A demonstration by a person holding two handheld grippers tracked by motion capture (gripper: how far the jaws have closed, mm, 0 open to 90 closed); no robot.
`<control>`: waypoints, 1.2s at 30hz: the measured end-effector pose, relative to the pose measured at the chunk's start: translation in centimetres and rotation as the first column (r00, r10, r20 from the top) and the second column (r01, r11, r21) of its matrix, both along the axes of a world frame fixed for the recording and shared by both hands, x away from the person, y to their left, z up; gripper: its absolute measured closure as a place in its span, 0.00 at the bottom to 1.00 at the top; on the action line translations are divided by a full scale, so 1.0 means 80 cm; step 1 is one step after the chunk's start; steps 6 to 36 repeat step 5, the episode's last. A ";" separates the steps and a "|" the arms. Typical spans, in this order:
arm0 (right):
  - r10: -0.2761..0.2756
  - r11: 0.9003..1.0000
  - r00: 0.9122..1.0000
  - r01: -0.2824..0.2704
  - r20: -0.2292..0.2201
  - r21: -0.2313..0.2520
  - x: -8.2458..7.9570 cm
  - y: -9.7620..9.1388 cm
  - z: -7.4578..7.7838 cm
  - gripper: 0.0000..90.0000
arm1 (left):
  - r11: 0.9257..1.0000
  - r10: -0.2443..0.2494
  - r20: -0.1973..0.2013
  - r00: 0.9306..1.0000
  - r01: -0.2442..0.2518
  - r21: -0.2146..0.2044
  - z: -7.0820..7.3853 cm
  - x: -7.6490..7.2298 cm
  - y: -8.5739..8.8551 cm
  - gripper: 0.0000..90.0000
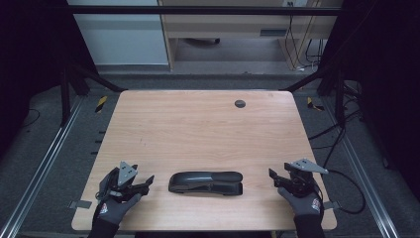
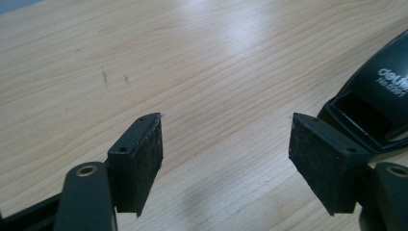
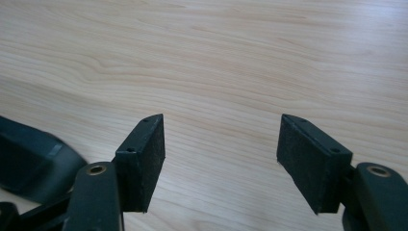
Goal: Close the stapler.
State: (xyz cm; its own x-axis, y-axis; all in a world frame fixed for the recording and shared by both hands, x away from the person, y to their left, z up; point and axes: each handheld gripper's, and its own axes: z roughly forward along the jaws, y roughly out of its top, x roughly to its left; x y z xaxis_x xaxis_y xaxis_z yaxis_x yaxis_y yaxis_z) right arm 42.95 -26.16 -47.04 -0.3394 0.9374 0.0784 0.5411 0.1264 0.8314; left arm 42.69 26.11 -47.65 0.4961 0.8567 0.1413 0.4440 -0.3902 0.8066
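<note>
Black stapler [image 1: 205, 183] lies flat on the wooden table [image 1: 198, 129], near its front edge. Left gripper [image 1: 143, 184] sits just left of the stapler, right gripper [image 1: 275, 178] just right of it; both spread wide, holding nothing.

Your light wood-grain desk [image 1: 198, 129] with rounded corners, a small dark round grommet [image 1: 240, 103] near its far edge, your black stapler [image 1: 205, 182] lying flat lengthwise near the front edge, faint scuff marks [image 2: 114, 77] on the bare wood
</note>
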 end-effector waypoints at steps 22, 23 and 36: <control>-0.039 0.999 0.999 0.039 -0.016 -0.035 0.005 -0.017 -0.013 0.35 | 1.000 0.022 -0.013 1.000 -0.023 -0.007 -0.003 0.004 0.007 0.30; -0.039 0.999 0.999 0.039 -0.016 -0.035 0.005 -0.017 -0.013 0.35 | 1.000 0.022 -0.013 1.000 -0.023 -0.007 -0.003 0.004 0.007 0.30; -0.039 0.999 0.999 0.039 -0.016 -0.035 0.005 -0.017 -0.013 0.35 | 1.000 0.022 -0.013 1.000 -0.023 -0.007 -0.003 0.004 0.007 0.30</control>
